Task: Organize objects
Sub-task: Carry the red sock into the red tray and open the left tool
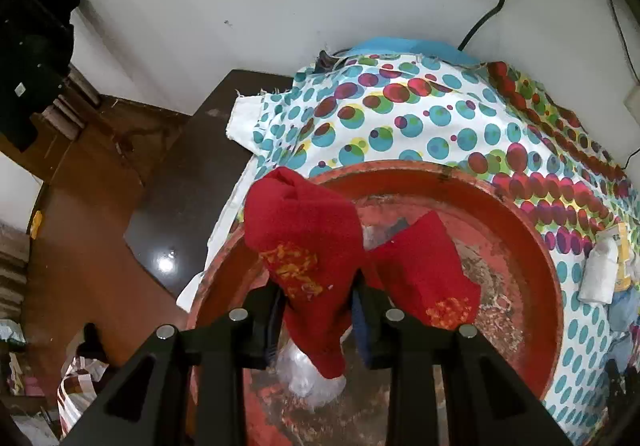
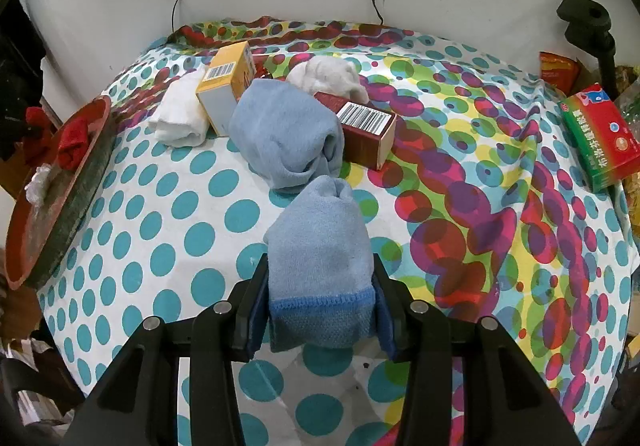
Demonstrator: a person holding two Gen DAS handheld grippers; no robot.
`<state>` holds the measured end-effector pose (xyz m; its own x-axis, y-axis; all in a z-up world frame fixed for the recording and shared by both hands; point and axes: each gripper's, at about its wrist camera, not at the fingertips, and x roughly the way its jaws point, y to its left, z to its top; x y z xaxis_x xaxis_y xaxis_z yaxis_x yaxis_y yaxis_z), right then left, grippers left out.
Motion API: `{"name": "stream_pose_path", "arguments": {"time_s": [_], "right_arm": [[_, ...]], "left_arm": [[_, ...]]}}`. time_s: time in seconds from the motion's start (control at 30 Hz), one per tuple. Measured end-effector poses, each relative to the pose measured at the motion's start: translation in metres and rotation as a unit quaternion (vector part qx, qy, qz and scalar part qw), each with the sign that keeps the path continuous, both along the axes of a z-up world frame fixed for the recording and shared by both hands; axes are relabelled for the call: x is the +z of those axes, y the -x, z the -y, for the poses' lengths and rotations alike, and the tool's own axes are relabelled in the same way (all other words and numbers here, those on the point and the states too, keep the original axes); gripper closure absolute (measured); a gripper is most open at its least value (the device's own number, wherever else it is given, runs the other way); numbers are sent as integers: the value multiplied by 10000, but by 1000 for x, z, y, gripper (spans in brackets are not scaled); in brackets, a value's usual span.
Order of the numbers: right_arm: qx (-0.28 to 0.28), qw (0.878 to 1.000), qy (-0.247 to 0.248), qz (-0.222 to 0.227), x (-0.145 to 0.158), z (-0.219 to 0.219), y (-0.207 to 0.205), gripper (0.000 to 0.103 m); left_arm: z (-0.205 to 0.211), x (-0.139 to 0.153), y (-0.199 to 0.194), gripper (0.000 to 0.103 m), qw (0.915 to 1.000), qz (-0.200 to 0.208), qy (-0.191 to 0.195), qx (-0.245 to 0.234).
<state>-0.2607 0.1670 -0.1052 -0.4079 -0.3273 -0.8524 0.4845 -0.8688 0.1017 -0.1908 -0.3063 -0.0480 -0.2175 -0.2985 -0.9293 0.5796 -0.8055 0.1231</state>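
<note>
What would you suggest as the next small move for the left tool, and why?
Probably open the left tool to drop its red sock: it hangs over the red tray, where the other red sock lies.

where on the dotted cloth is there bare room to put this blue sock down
Free: the teal-dot stretch of cloth between the red tray and the held blue sock, and the wide patch right of it toward the red-green box. Crowded: the far middle, around the second blue sock, white towel and two boxes.
</note>
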Motion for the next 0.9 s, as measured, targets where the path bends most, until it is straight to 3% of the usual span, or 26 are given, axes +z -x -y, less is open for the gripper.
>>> {"name": "stream_pose_path", "arguments": {"time_s": [0.23, 0.4, 0.73, 0.9], "right_arm": [[-29, 10000, -80, -8, 0, 2, 0, 60], [-22, 9999, -121, -18, 0, 4, 0, 58], [-45, 9998, -187, -11, -1, 5, 0, 58], [-132, 9997, -129, 141, 1, 2, 3, 55]], "left_arm": [[-7, -13, 10, 66, 9991, 38, 202, -375], [-11, -16, 6, 66, 9985, 81, 417, -359], [-35, 23, -45, 65, 9967, -354, 727, 25], [-66, 36, -76, 64, 9960, -720, 494, 166]]}}
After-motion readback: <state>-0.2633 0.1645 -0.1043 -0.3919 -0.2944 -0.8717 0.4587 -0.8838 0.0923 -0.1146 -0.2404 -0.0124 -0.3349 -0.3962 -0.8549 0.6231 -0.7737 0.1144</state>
